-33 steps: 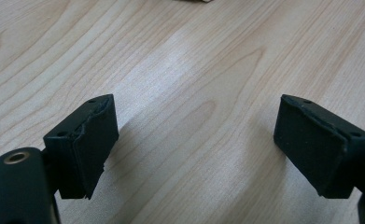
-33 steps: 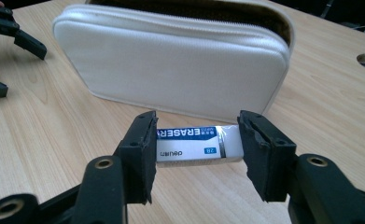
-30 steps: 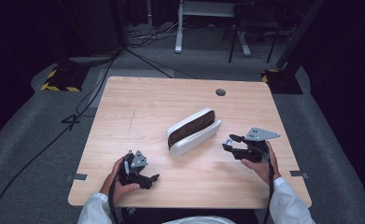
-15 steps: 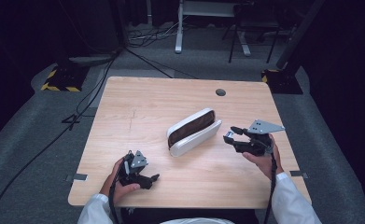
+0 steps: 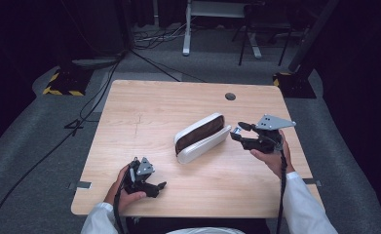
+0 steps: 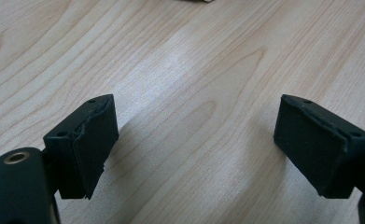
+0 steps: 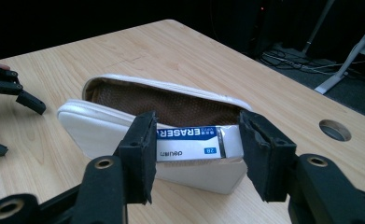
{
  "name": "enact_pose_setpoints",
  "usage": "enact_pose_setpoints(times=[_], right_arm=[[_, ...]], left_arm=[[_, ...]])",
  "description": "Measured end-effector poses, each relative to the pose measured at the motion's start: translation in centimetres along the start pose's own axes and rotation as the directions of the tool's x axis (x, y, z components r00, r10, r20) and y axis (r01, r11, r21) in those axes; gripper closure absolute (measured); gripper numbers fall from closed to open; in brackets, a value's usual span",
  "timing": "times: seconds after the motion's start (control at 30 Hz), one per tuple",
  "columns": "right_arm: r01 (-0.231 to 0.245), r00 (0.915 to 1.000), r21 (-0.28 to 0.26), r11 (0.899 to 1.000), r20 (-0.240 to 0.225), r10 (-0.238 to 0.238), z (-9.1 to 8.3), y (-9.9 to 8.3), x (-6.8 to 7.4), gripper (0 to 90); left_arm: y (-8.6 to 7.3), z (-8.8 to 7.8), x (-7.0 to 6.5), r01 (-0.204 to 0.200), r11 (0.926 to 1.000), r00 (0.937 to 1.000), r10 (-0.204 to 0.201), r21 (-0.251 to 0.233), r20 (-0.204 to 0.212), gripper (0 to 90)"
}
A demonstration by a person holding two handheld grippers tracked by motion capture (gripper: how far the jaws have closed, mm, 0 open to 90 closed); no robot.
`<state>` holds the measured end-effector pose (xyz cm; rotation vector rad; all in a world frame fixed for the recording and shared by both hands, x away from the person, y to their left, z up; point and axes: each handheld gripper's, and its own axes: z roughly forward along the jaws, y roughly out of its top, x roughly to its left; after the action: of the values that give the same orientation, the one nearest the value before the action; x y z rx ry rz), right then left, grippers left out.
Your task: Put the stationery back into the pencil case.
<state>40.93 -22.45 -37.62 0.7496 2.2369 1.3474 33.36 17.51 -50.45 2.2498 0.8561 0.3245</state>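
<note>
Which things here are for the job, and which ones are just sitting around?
For the job:
- white rectangular eraser in a blue paper sleeve, clamped in the right gripper
- open white pencil case with brown mesh lining

Just sitting around:
- left gripper, open, resting on the pale wooden table
- round hole in the tabletop

A table (image 5: 144, 112) carries a pencil case (image 5: 201, 138) lying near its middle, slightly toward the right, with its open side facing up and away from the person. The right gripper (image 5: 235, 130) sits just to the right of the case, at its right end, and holds an eraser (image 7: 196, 143) between its jaws, just above the case's near wall. The left gripper (image 5: 160, 185) rests low at the table's near edge, left of and in front of the case, well apart from it, with bare tabletop between its jaws. A round hole (image 5: 230, 96) lies in the tabletop behind the case, toward the far edge.
</note>
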Motion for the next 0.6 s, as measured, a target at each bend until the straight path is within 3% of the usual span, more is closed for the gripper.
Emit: enact_pose_setpoints(times=[0.6], right_arm=[[-0.003, 0.9998, 0.023, 1.0, -0.019, 0.004, 3.3, 1.8, 0.5, 49.1]], left_arm=[[0.0, 0.0, 0.0, 0.0, 1.0, 1.0, 0.0, 0.0, 0.0, 14.3]])
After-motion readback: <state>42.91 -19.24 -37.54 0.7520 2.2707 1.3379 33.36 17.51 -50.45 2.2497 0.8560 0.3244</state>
